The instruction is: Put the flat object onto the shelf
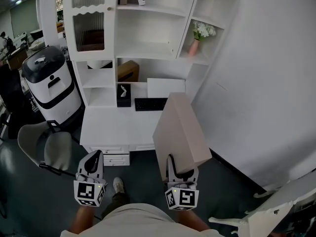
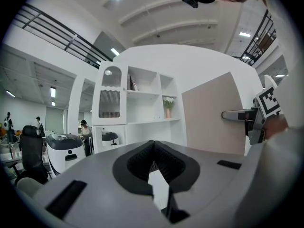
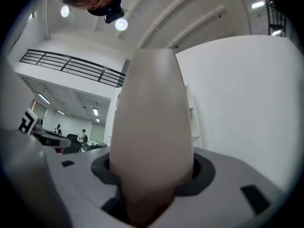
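The white shelf unit (image 1: 143, 33) stands on the back of the white counter (image 1: 111, 127). A flower vase (image 1: 196, 43) sits in its right-hand compartment, and a keyboard (image 1: 150, 104) lies on the counter below.

The flat object (image 1: 180, 132), a beige board, is off the shelf and in the air, clamped on edge in the right tongs (image 1: 181, 176) and reaching out toward the counter's right front corner.

- Head view: shows the board's broad face and its position relative to the counter.
- Right gripper view: shows the board filling the gap, with both jaws pressed on its faces.
- Left gripper view: shows the board from the side, in front of the shelf unit.

The left tongs (image 1: 93, 158) have their jaws together at the tips, with nothing between them.

Both tongs are held roughly level, side by side, pointing toward the shelf unit.
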{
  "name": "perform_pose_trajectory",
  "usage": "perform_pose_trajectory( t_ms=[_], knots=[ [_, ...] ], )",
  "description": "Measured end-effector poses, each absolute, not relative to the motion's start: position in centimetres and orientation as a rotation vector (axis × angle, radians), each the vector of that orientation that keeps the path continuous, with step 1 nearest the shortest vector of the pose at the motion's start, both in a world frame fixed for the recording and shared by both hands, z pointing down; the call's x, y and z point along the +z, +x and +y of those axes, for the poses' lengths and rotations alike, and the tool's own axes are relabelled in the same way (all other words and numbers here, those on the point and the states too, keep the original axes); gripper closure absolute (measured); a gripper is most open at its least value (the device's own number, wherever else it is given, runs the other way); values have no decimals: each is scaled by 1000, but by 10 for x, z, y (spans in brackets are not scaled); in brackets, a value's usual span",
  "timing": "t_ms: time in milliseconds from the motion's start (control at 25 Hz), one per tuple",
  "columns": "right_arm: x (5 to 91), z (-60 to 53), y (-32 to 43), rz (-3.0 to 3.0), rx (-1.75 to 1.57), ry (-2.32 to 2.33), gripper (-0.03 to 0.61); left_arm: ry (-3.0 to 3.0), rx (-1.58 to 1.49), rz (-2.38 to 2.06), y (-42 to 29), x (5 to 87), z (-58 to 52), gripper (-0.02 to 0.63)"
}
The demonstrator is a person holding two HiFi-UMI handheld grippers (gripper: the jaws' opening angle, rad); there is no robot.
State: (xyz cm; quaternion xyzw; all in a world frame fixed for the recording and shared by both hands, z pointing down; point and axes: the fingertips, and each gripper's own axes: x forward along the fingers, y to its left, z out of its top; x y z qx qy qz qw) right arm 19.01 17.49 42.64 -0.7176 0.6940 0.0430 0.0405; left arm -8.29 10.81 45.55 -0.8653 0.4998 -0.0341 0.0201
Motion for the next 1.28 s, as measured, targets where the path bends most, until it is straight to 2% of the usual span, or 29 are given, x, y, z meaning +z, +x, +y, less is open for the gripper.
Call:
perform_pose_trajectory(
  t_ms=[840, 1280],
  knots=[
    [419, -7, 167, 2029, 170, -2319, 310, -2768, -78, 1415, -104, 458, -98, 614],
    [394, -86, 169, 2003, 292, -2376, 310, -2791, -83, 1398, -123, 462, -169, 614]
  ],
)
